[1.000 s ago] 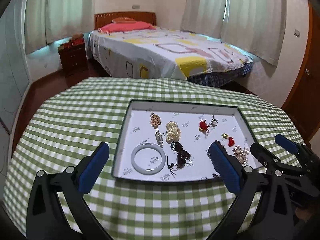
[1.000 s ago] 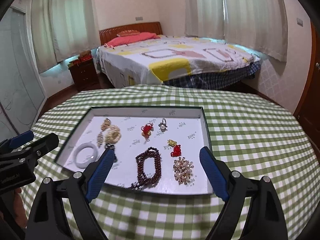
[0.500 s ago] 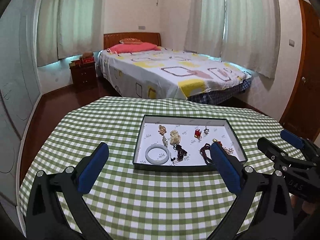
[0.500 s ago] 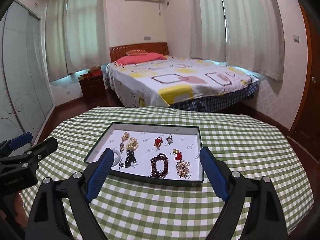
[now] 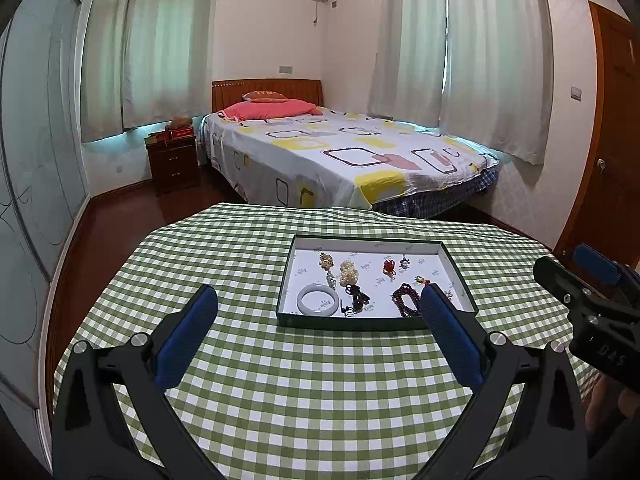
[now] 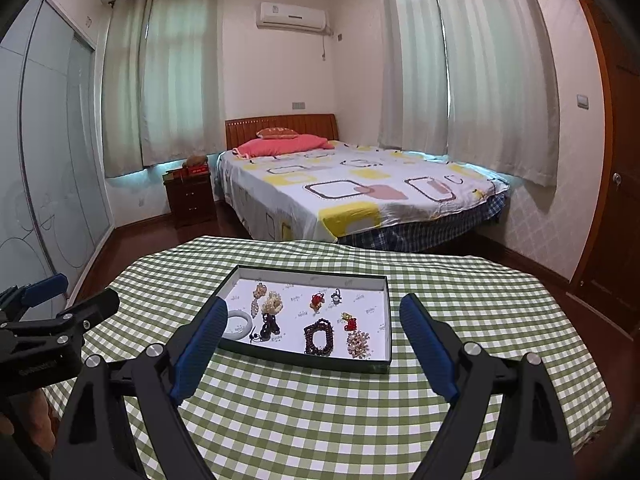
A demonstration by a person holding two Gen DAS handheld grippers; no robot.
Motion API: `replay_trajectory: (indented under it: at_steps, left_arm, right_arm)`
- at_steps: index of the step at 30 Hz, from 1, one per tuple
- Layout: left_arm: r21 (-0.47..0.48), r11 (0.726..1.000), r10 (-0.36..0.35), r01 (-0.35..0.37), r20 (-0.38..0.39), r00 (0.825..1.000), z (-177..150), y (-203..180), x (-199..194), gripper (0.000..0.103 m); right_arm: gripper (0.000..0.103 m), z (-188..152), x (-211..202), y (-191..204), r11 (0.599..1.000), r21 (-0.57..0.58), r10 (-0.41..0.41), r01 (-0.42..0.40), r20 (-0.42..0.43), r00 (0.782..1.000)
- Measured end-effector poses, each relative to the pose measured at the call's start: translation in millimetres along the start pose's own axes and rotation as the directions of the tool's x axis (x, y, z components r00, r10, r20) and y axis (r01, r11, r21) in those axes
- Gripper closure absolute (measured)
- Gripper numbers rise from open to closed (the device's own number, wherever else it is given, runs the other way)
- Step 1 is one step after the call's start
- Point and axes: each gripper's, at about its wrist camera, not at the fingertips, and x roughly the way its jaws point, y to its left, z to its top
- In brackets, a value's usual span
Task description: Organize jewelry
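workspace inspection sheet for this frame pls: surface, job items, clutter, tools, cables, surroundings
Surface: round table under a green and white checked cloth, lying flat.
Job's things: shallow tray holding all the jewelry: white bangle, dark red bead bracelet, pearl cluster, red charm, pale bead cluster, dark corded piece, a few small pieces too small to tell.
Clutter: nothing seen on the cloth outside the tray.
Tools: left tool open, empty; right tool open, empty; both short of the tray, touching nothing.
Cables: nothing seen.
Surroundings: bed, nightstand, curtains, air conditioner, wooden door.
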Motion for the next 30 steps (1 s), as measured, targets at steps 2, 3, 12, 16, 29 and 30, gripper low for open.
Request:
replay_trajectory:
  at_steps: [2, 3, 12, 16, 29, 30]
  left_arm:
    - [-0.001, 1.000, 0.001, -0.001, 0.004, 1.000, -1, 1, -3, 0.004]
    - [-0.001, 1.000, -0.002, 0.002, 0.004, 1.000, -1, 1, -5, 0.004]
    - [-0.002, 1.000, -0.012, 0.012, 0.016, 1.000, -2, 0, -10, 0.004]
    - [-0.001, 1.000, -0.013, 0.013, 0.017, 1.000, -2, -1, -11, 0.004]
    - [-0.008, 1.000, -0.011, 0.011, 0.014, 1.000, -3, 2, -10, 0.004]
    - [-0.010, 1.000, -0.012, 0.012, 0.013, 1.000, -3, 2, -10, 0.004]
  right_arm:
    - [0.018, -1, -2, 0, 1.000, 0.000, -0.002, 0.002, 0.002, 1.000]
    - [0.018, -2, -3, 1, 1.000, 0.000, -0.002, 0.002, 0.004, 1.000]
    - [0.018, -4, -10, 0, 1.000, 0.003, -0.010, 0.010, 0.017, 1.000]
    - [0.018, -4, -11, 0, 1.000, 0.004, -0.009, 0.009, 0.018, 1.000]
    - [0.018, -2, -11, -1, 1.000, 0.004, -0.014, 0.014, 0.017, 1.000]
    - [0.018, -2, -11, -1, 1.000, 0.004, -0.014, 0.014, 0.017, 1.000]
